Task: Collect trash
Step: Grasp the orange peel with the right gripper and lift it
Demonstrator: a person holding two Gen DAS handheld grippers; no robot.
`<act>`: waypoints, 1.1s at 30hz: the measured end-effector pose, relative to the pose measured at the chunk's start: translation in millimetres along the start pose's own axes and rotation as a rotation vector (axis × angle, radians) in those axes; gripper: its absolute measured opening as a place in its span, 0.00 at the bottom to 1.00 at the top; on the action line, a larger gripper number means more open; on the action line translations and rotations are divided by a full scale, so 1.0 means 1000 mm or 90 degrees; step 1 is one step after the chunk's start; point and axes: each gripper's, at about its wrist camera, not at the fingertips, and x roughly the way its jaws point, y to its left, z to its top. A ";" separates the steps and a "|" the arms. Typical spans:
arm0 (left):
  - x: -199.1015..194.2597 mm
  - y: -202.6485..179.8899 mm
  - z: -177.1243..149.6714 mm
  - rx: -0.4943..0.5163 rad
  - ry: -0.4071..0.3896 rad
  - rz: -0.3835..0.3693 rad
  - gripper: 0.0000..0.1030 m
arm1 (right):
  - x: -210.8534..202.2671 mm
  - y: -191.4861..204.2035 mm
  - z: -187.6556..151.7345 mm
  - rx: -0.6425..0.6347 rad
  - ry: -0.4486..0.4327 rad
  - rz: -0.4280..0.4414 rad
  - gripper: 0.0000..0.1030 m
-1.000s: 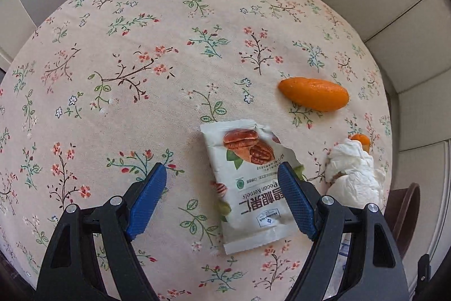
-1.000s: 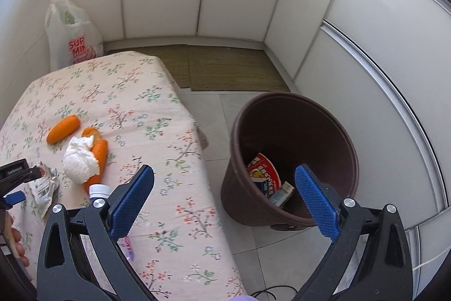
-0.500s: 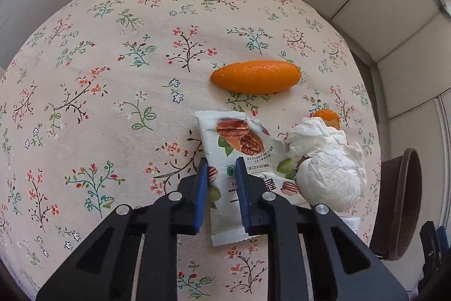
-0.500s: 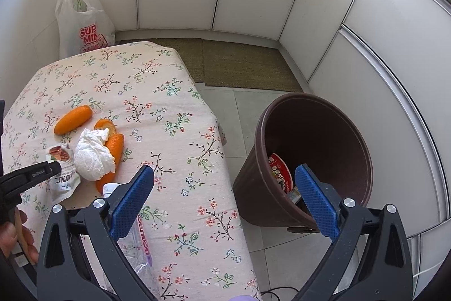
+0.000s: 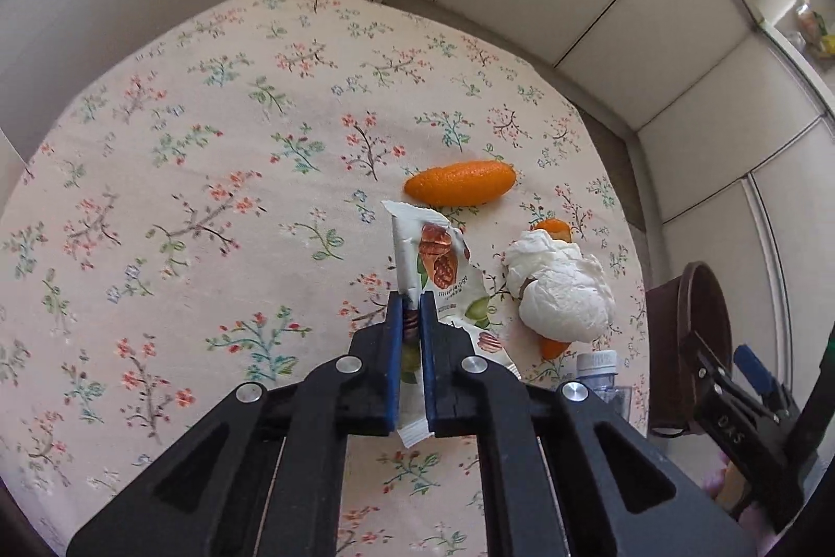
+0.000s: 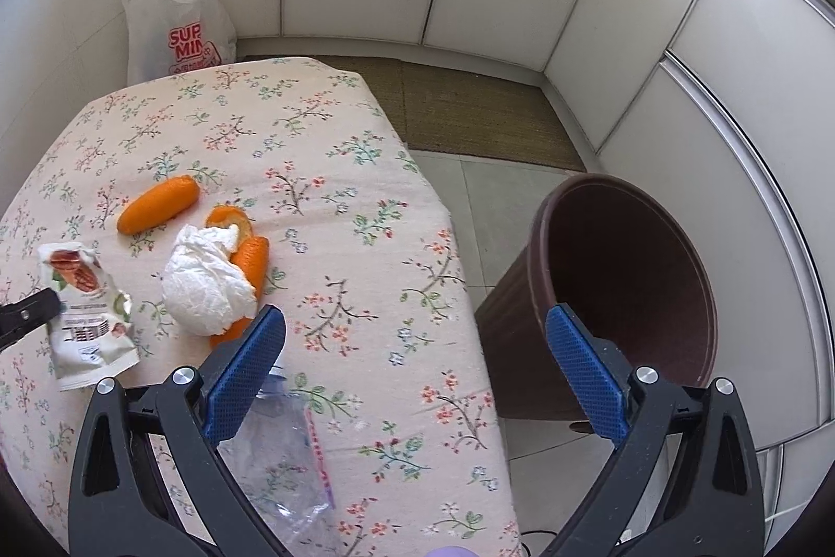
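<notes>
Setting: white-panelled corner, tiled floor, woven mat; a desk (image 6: 365, 170) under a flowered cloth fills the left of the right wrist view.

Snack wrapper (image 5: 443, 275): centre of the left wrist view, creased and folded, pinched between the pressed-together fingers of the left hand-held gripper (image 5: 411, 322). It appears partly lifted off the cloth, though the angle leaves that uncertain.

Right hand-held gripper (image 6: 412, 364): fingers spread, holding nothing, lower middle of its own view.

Bin (image 6: 626, 291): brown, on the floor, right of the desk edge.

Other trash: crumpled tissue (image 6: 206, 280) resting against orange peel (image 6: 250, 264); a further peel piece (image 6: 156, 212) apart, upper left of it; clear plastic bottle (image 6: 282, 447) at the bottom, beneath the right fingers.

Shopping bag (image 6: 177, 30): white, upper left, behind the desk.

Step in hand: wrapper gripped, not yet binned. Next move calls for carrying it over the desk edge to above the bin mouth, then releasing.
</notes>
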 end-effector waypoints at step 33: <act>-0.103 0.083 0.049 -0.070 -0.145 -0.006 0.06 | 0.128 0.161 0.089 0.157 0.302 0.227 0.45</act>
